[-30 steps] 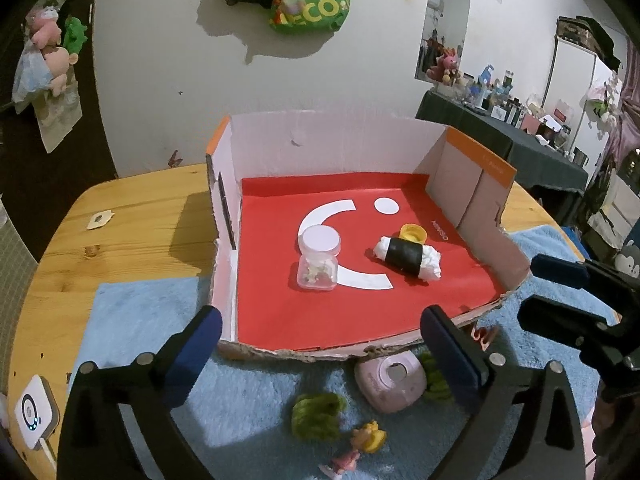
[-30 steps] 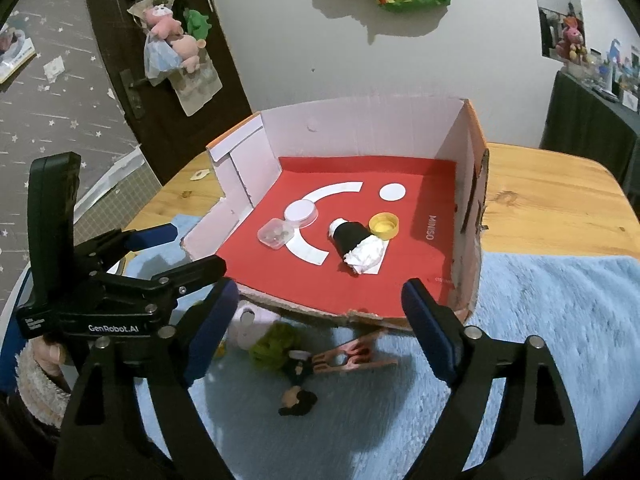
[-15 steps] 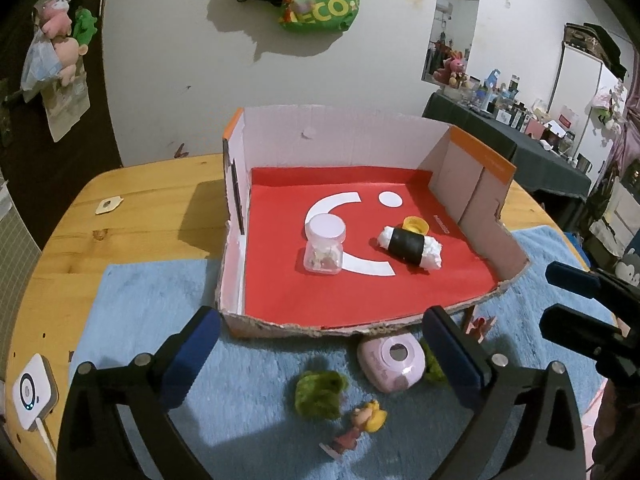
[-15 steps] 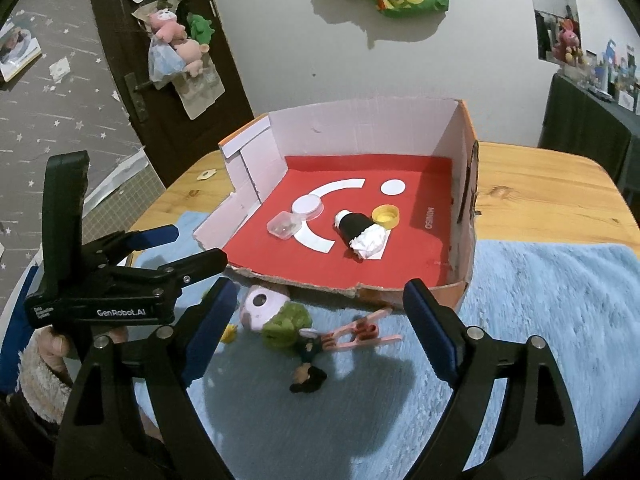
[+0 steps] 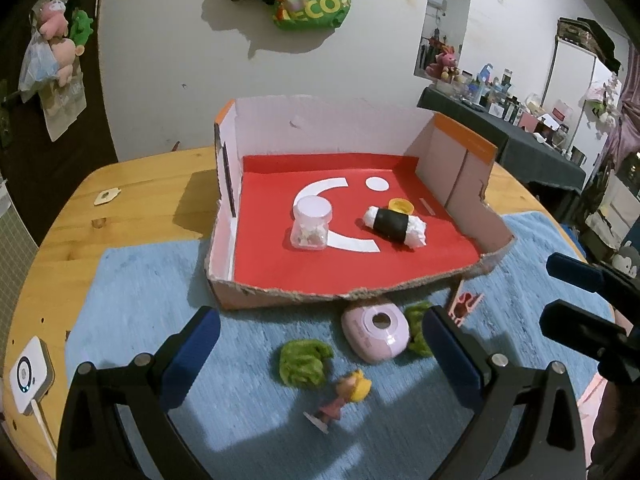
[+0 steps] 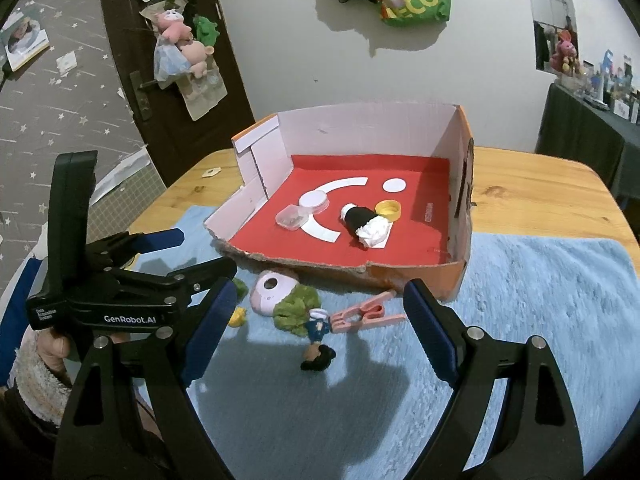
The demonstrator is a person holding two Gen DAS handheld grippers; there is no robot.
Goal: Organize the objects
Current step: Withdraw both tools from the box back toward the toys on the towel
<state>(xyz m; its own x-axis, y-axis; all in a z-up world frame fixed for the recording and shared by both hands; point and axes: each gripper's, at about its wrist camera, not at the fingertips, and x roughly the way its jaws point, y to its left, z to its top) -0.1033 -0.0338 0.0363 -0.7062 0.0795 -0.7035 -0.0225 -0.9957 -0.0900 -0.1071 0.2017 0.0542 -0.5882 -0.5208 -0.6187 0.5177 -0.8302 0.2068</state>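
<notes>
1. The left gripper (image 5: 320, 356) hangs over the blue mat (image 5: 140, 300), fingers spread wide with nothing between them.
2. The right gripper (image 6: 320, 332) is also spread wide and holds nothing; it sits to the right of the left one.
3. Just ahead of both grippers lies the box (image 5: 280, 294), its torn front edge facing them.
4. Inside the box, ahead and left of centre, stands a clear jar (image 5: 312, 222); to its right lies a black-and-white roll (image 5: 394, 224), with a yellow cap (image 5: 401, 205) touching its far side.
5. Between the left fingers, on the mat, lie a green tuft (image 5: 302, 362) and a small blonde figure (image 5: 344, 396).
6. A pink disc (image 5: 376, 334) sits near the right finger, just before the box.
7. A pink clip (image 6: 366, 314) lies between the right gripper's fingers, beside a sailor figure (image 6: 318, 338).
</notes>
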